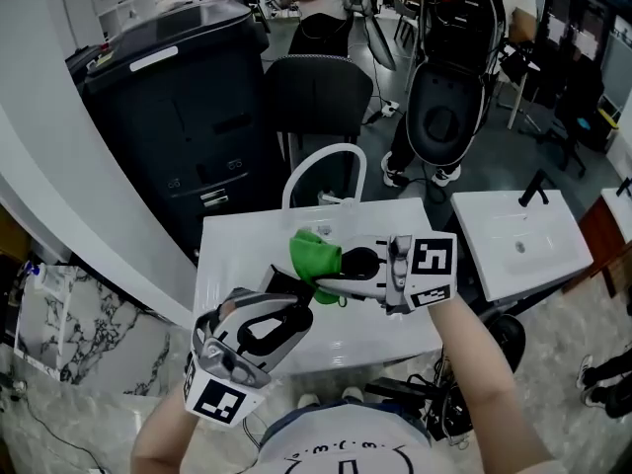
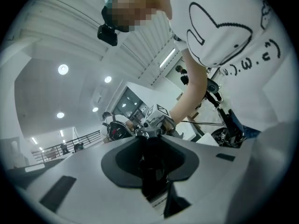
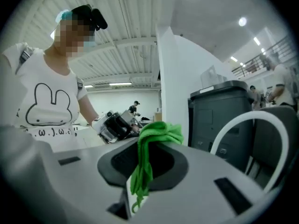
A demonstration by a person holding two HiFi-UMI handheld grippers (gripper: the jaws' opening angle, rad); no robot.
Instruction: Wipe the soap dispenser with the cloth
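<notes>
A dark soap dispenser [image 2: 152, 171] is clamped in the part-closed left gripper [image 1: 281, 299], faced just beyond its jaws by a bunched green cloth [image 1: 314, 253] pinched in the right gripper [image 1: 336, 273].

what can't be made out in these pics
- Dark object clamped in the left gripper: left gripper view, too dark and close to identify.
- Same object in head view: mostly covered by both grippers and the green cloth.
- Whether the cloth, held by the right gripper, touches it: their overlap in head view hides any contact.
- White countertop beneath the grippers: head view, hidden by them.
</notes>
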